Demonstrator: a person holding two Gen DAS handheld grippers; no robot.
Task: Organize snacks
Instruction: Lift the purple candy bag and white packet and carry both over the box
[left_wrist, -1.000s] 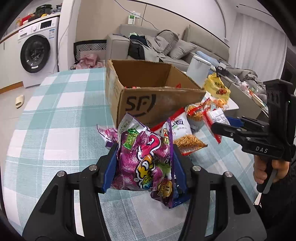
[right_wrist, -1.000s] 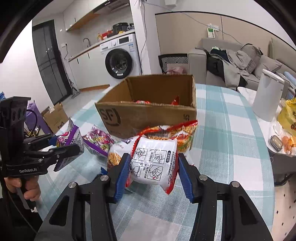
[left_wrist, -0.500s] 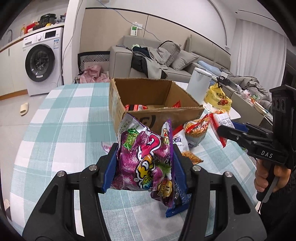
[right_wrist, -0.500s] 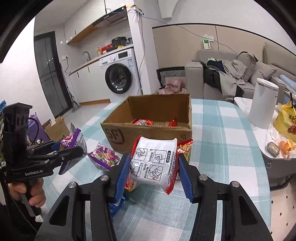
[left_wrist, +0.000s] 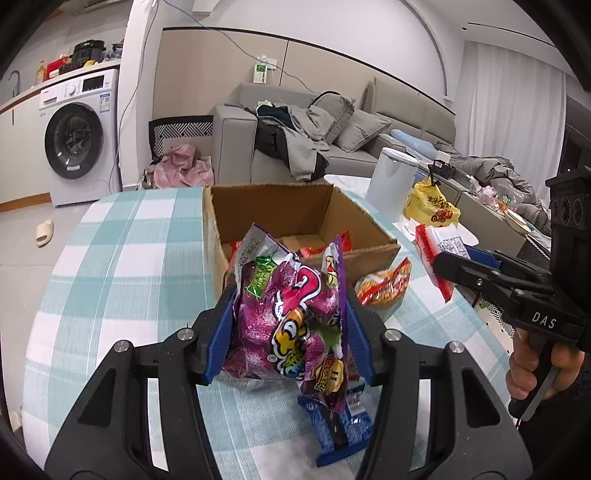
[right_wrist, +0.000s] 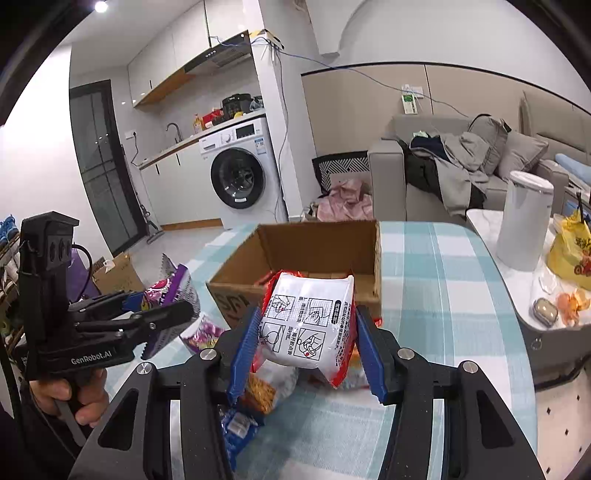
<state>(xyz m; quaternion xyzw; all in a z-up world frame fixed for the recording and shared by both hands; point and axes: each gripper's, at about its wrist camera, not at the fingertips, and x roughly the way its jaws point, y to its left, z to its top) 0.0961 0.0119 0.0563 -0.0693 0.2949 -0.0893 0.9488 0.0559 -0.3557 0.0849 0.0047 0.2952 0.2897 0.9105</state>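
The left tool (left_wrist: 290, 332) was clenched on a purple snack bag (left_wrist: 291, 317), its blue pads pressing both sides of the packet, which stood upright in the grip above the checked worktop (left_wrist: 122, 258), just short of the open cardboard box (left_wrist: 295, 206). The right tool (right_wrist: 306, 350) was likewise clamped on a white noodle packet with red edges (right_wrist: 308, 321), held off the worktop in front of the same box (right_wrist: 317, 240). Inside the box a few red-wrapped snacks (left_wrist: 314, 249) lay on the bottom. On the worktop beside the box's near corner sat an orange noodle-snack bag (left_wrist: 384, 288), and a blue packet (left_wrist: 340, 428) lay under the left tool. In the right wrist view another purple bag (right_wrist: 201, 332) rested on the worktop near the box's front corner, beyond the left tool. Further out stood a white cylindrical bin (left_wrist: 391, 181) and a yellow plastic bag (left_wrist: 432, 203) on a side table, with a grey sofa (left_wrist: 295, 125) heaped with clothes and a washing machine (left_wrist: 77, 136) against the wall.
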